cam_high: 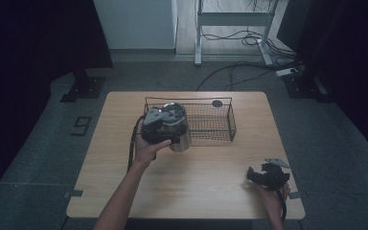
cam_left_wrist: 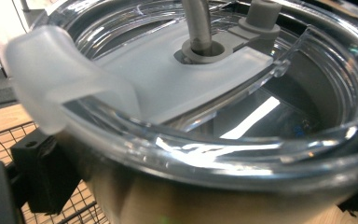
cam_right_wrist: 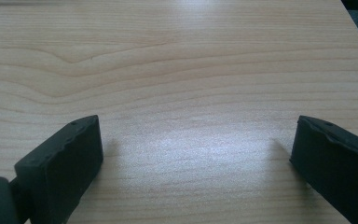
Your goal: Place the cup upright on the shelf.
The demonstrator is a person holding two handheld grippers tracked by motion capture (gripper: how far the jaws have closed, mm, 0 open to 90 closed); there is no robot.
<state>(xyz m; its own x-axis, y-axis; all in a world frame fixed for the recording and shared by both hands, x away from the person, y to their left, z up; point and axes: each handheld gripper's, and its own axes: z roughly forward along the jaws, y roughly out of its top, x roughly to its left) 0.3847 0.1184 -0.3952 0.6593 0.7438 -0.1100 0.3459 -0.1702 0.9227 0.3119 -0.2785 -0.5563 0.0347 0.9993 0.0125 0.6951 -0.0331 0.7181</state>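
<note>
Your right tongs [cam_high: 254,176] sat wide open, lower right on the counter [cam_high: 211,191]; your left tongs [cam_high: 172,125] clamped the steel tumbler [cam_high: 179,139], frame centre, beside the wire basket [cam_high: 211,122].

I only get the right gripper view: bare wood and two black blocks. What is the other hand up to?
Observer: The left gripper is clamped on a steel tumbler, at the left end of a wire basket.
Operator: Is the tumbler open on top?
Observer: No, it has a clear lid with a straw through it.
</note>
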